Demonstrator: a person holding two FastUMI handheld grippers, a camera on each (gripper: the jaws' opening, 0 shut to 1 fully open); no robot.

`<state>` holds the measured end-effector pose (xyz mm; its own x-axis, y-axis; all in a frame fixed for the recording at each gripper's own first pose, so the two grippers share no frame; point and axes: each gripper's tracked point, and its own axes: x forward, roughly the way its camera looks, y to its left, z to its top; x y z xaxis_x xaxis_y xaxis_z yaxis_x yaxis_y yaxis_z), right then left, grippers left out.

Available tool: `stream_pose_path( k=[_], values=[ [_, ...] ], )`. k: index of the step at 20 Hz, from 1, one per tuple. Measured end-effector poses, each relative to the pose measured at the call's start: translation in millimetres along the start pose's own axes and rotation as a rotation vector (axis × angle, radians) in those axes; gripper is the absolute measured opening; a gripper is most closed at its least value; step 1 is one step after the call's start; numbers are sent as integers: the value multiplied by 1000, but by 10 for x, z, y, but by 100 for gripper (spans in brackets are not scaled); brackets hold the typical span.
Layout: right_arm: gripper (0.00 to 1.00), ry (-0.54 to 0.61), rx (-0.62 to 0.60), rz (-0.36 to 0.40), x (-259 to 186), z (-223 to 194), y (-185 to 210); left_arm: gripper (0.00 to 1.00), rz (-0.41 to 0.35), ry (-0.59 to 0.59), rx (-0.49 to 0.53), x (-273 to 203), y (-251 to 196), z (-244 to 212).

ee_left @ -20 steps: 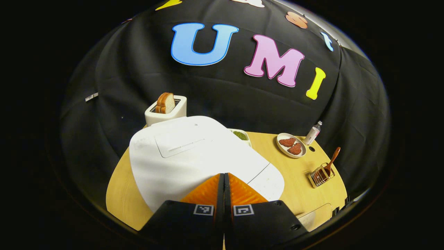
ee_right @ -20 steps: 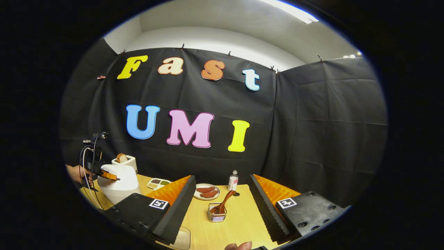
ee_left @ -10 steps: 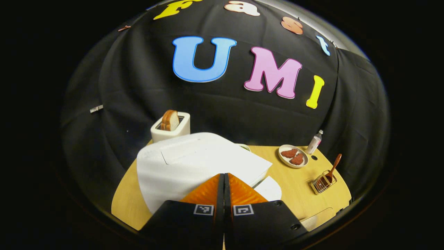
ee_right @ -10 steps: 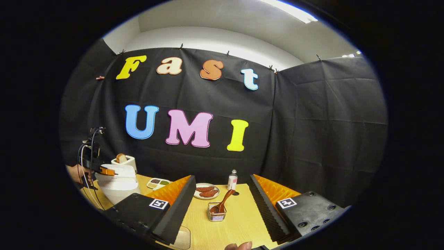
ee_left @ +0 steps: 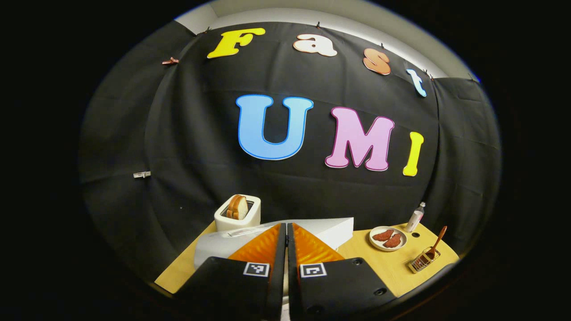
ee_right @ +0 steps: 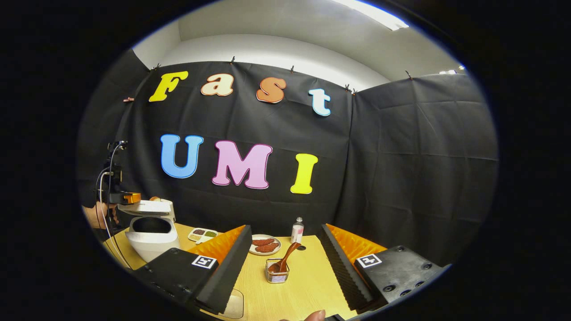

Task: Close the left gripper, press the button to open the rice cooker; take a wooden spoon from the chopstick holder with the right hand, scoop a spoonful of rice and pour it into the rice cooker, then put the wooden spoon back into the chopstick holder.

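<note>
Right gripper [ee_right: 285, 243] fingers spread wide, holding nothing; between them ahead, wooden spoon [ee_right: 285, 261] stands in chopstick holder [ee_right: 277, 274]. Left gripper [ee_left: 286, 234] fingers pressed together, empty, rice cooker [ee_right: 151, 232] lid raised just ahead, pot open.

The left gripper [ee_left: 286, 249] is built from two black blocks, each marked with a small square black-and-white tag and set with round screws. Ribbed, wedge-shaped fingers [ee_left: 263, 247] are carried on them. The right gripper [ee_right: 283, 249] is made the same way, with a tag and screws on each block. Far to the left, looping cables [ee_right: 107, 178] are seen above the hand [ee_right: 96, 215].
</note>
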<state>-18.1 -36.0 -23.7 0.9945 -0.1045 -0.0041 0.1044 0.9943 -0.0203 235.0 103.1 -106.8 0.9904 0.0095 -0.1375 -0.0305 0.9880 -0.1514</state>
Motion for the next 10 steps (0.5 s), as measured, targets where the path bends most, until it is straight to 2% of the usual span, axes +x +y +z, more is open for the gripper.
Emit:
stream_pose_path(
  k=[1,2,5,8,10],
  values=[
    [98,-2,0,1,-12,7,-1,12,2,-14,3,-4,10,50],
    [98,-2,-1,1,-32,-3,-9,20,5,-31,11,-15,1,104],
    [98,17,18,14,-64,-44,-6,60,18,-78,45,-155,-29,287],
    [98,35,48,31,-58,-83,4,98,-3,-83,25,-323,-162,324],
    [98,60,58,53,-25,-152,21,96,-6,-72,-20,-494,-229,283]
  ],
)
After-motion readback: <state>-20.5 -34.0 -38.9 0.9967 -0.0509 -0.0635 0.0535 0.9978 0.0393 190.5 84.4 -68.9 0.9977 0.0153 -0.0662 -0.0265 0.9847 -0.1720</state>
